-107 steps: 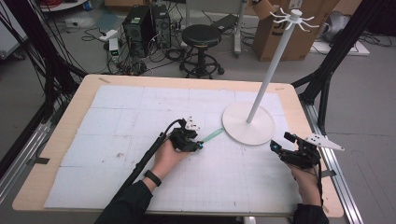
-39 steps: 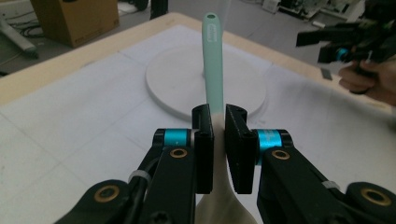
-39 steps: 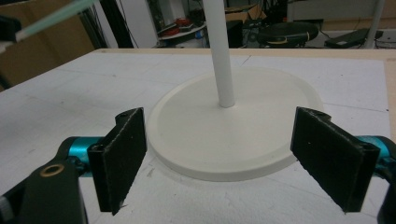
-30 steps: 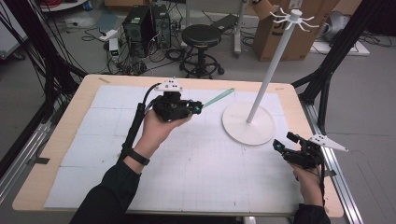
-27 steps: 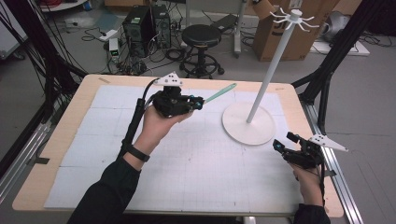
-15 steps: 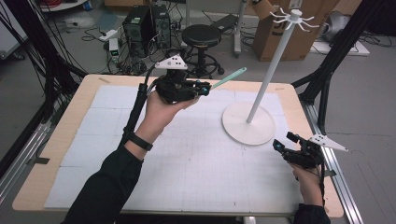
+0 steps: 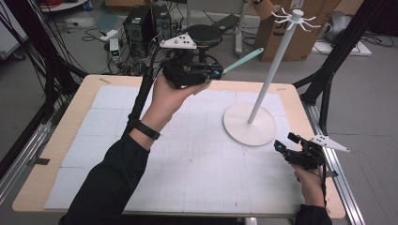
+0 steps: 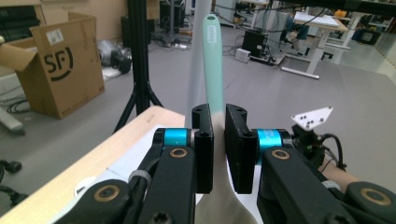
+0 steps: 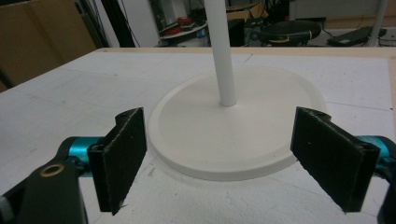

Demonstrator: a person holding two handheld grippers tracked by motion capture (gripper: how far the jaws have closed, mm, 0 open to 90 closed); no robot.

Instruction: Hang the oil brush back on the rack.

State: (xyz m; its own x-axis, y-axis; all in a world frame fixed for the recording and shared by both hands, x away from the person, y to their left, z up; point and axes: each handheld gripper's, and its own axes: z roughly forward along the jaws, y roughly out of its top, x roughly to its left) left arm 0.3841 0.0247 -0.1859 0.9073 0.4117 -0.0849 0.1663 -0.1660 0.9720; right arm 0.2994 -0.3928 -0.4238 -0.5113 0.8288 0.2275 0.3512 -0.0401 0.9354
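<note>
My left gripper (image 7: 218, 72) is raised high over the table's far side, shut on a mint-green utensil (image 7: 244, 58) whose handle points right toward the white stand's pole (image 7: 268, 79). In the left gripper view the jaws clamp the utensil (image 8: 212, 60) at its pale wider end, and the handle rises in front of the blurred pole (image 8: 194, 56). The stand has small hooks (image 7: 295, 16) at its top and a round base (image 7: 248, 127). My right gripper (image 7: 283, 150) rests low by the table's right edge, open, with nothing between its jaws (image 9: 224, 149), facing the base (image 9: 243, 140).
The table (image 7: 65, 136) carries a white gridded mat. Behind it stand a black stool (image 7: 206, 35), a computer tower (image 7: 138, 23) and a cardboard box (image 7: 277, 37). Black frame legs (image 7: 328, 79) rise at the right. The right hand's gripper (image 8: 310, 122) shows in the left gripper view.
My left hand has lifted the utensil off the table and carried it up and toward the far edge, nearer the pole. The right gripper has stayed put, open.
</note>
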